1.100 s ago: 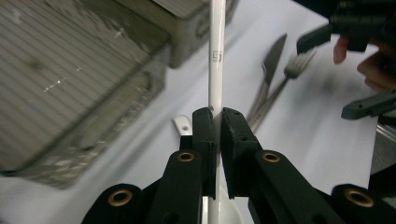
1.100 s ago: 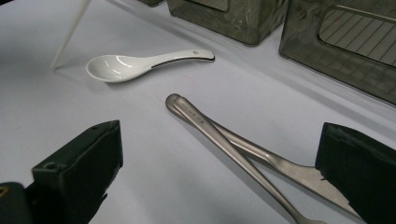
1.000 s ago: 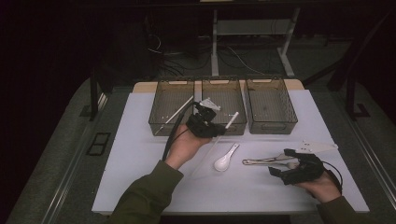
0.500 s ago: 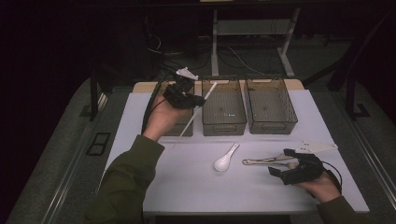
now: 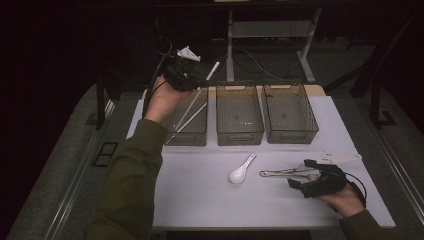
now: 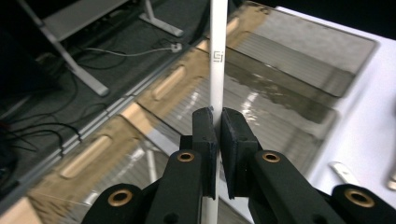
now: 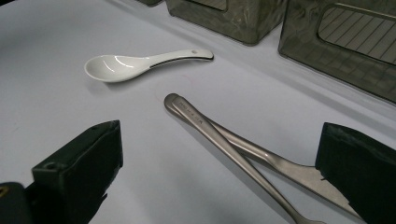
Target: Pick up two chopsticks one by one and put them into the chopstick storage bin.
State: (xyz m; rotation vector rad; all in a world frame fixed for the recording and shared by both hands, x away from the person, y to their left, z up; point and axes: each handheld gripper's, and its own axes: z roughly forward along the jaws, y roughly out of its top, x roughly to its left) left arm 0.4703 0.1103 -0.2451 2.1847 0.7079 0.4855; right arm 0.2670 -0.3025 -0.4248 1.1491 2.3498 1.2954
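My left gripper (image 5: 198, 83) hangs in the air over the back of the left bin (image 5: 186, 138), shut on a white chopstick (image 5: 214, 69) that slants down toward the bin. In the left gripper view the jaws (image 6: 217, 123) pinch the chopstick (image 6: 216, 56) upright above the bin's mesh floor. A second white chopstick (image 5: 189, 121) lies inside that bin. My right gripper (image 5: 299, 174) rests open on the table at the front right. Two metal utensil handles (image 7: 219, 130) lie between its jaws, untouched. A white ceramic spoon (image 7: 135, 63) lies beyond them on the table.
Three grey mesh bins stand in a row at the back of the white table: left, middle (image 5: 239, 136) and right (image 5: 291, 136). Dark floor, cables and a stand leg (image 5: 230, 45) lie behind the table. The white spoon (image 5: 241, 170) lies mid-table.
My left hand has lifted the chopstick up and back to the left, from over the table's middle to above the left bin. The right hand has stayed still.
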